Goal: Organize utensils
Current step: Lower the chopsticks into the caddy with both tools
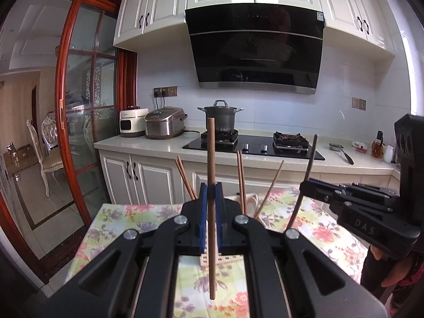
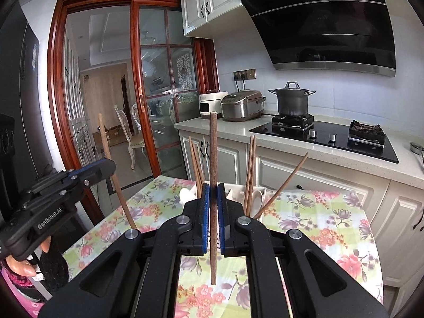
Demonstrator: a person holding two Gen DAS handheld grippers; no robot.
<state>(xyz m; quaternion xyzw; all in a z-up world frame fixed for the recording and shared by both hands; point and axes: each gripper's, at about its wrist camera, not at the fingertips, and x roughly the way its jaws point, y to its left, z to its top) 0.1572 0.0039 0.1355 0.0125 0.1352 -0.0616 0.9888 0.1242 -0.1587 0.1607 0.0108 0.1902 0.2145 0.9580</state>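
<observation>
**A:** Left wrist view: the left gripper (image 1: 211,193) is clamped on a round wooden chopstick (image 1: 211,164), held upright between blue pads. It hides most of the cream holder (image 1: 209,259); only a lattice corner shows. The right gripper (image 1: 307,185) pinches a darker chopstick (image 1: 310,164).

**B:** Right wrist view, same deal: the right gripper (image 2: 213,196) is squeezed on that speckled dark stick (image 2: 212,159), over the floral tablecloth (image 2: 318,225). The white holder (image 2: 238,190) behind is mostly blocked, with thin loose chopsticks (image 2: 250,164) sticking out. The left gripper (image 2: 106,169) grips its paler stick (image 2: 104,140).
</observation>
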